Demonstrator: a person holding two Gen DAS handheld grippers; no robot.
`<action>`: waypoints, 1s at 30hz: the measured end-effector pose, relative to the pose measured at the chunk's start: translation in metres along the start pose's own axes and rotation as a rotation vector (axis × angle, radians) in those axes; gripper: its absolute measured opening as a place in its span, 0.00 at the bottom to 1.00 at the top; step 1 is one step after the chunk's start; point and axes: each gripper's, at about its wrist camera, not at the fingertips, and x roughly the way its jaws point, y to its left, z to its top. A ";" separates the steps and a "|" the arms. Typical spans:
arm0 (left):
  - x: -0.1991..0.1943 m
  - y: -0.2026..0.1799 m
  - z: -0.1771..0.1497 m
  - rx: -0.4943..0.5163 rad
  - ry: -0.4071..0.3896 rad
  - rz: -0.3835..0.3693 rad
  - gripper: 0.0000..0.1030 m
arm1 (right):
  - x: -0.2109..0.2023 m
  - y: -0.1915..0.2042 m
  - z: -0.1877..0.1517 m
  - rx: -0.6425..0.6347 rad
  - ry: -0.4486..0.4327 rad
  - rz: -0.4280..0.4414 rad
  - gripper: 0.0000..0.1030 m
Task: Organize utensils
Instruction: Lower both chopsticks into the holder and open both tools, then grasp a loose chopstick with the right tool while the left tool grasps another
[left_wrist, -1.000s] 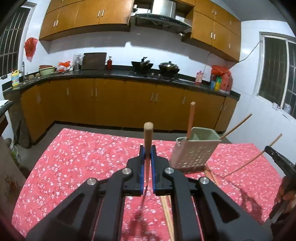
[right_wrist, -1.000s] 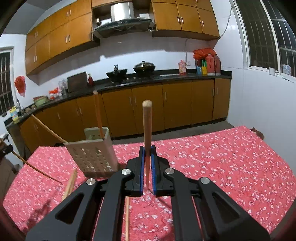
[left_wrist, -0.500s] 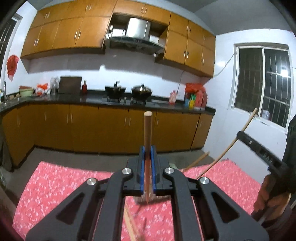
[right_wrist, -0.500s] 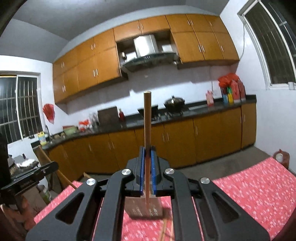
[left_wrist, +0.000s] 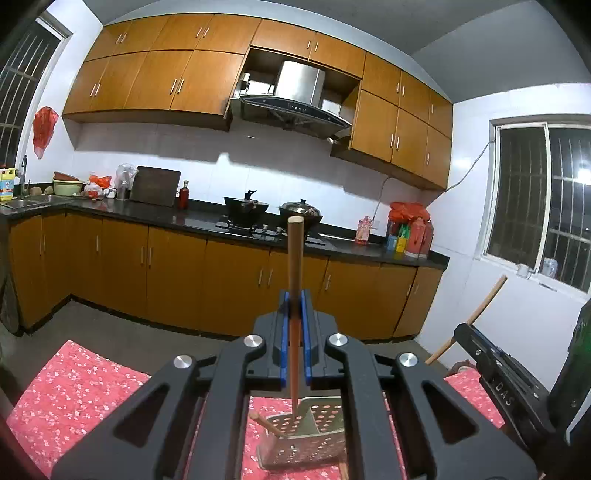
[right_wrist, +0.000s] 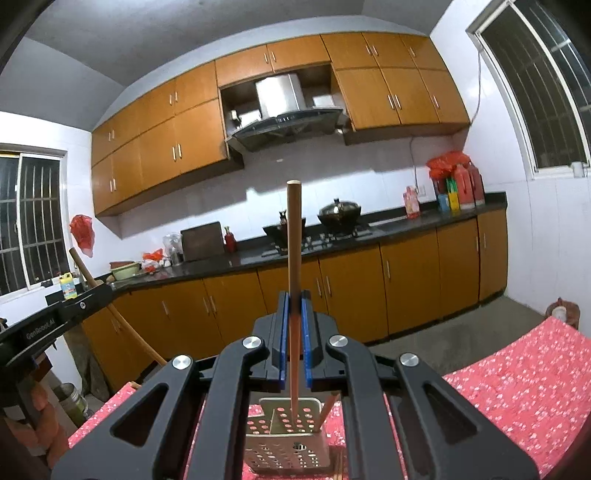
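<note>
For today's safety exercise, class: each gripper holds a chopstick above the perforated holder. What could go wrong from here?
1. Both chopsticks, left and right, aim at the same holder together; they may collide.
2. The holder looks light; a tip pushing its wall could tip it.
3. A chopstick already inside may block entry.

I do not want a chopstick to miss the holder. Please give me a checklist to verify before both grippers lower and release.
1. Left gripper shut on its chopstick: ok.
2. Right gripper shut on its chopstick: ok.
3. Left chopstick tip over the holder opening: ok, it points into it.
4. Right chopstick tip over the holder opening: ok, it looks already inside the rim.
5. Holder upright: not ok in the left view, where it looks tilted; the fisheye may exaggerate.
6. Room inside: cannot tell; one chopstick already leans in it.
</note>
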 end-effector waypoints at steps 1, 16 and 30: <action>0.003 -0.001 -0.004 0.003 0.004 0.002 0.07 | 0.003 0.000 -0.003 0.000 0.010 -0.003 0.07; 0.018 0.005 -0.032 0.007 0.078 -0.003 0.16 | 0.014 0.002 -0.021 -0.011 0.122 0.031 0.34; -0.058 0.038 -0.022 -0.038 0.031 0.047 0.23 | -0.047 -0.026 -0.009 -0.009 0.092 -0.041 0.34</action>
